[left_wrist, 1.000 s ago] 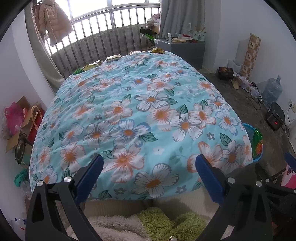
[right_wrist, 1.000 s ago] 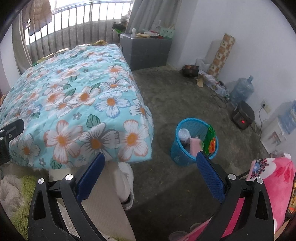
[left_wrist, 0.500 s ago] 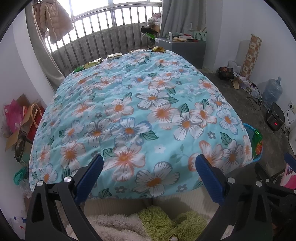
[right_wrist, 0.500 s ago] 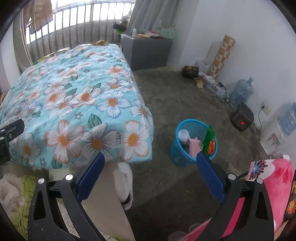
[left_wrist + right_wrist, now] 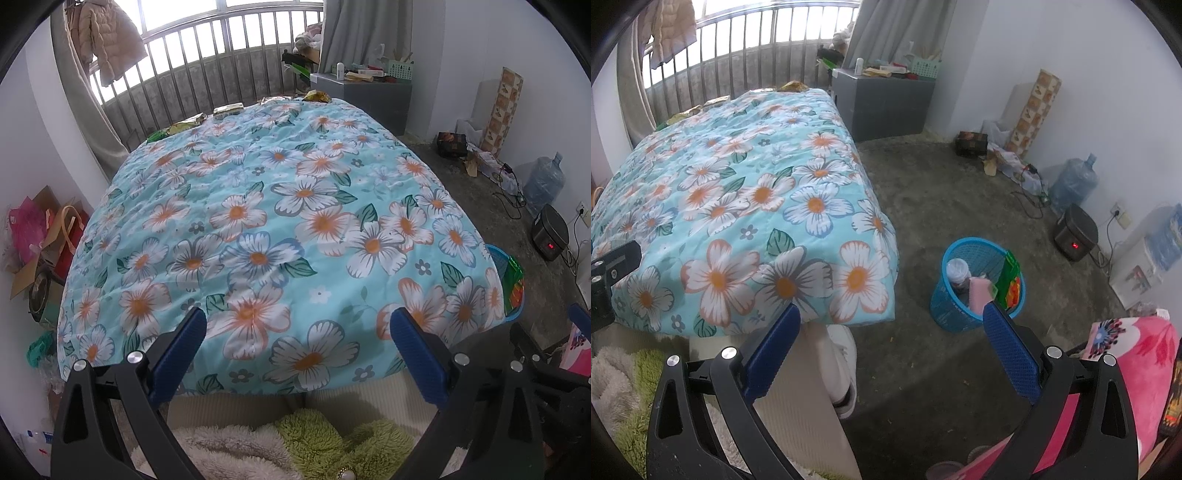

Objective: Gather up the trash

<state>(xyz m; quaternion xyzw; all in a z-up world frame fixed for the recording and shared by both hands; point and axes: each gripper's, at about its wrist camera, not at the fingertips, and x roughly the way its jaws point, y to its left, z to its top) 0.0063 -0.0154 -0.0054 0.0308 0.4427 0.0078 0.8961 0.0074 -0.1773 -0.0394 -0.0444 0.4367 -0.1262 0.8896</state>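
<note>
- Trash already collected sits in the blue mesh bin [image 5: 975, 291] on the floor just beside the bed's near right corner: a capped jar, a pink piece and a green-and-orange wrapper stand inside it.
- Nearest the cameras, the left gripper [image 5: 297, 345] and right gripper [image 5: 891, 341] both hang with jaws spread wide and nothing between them.
- Compared with a second ago, the left view has barely shifted over the floral quilt [image 5: 280, 229], and the right view has edged a little nearer the bin; no item has moved, so I judge this a pause between pickups.
- Farther off, the remaining trash lies along the quilt's far edge by the window railing: a yellow snack packet [image 5: 317, 96], a flat packet [image 5: 228, 109] and crumpled wrappers [image 5: 184, 125].
- Reaching those likely means travelling the bed's full length, well away from the bin.
</note>
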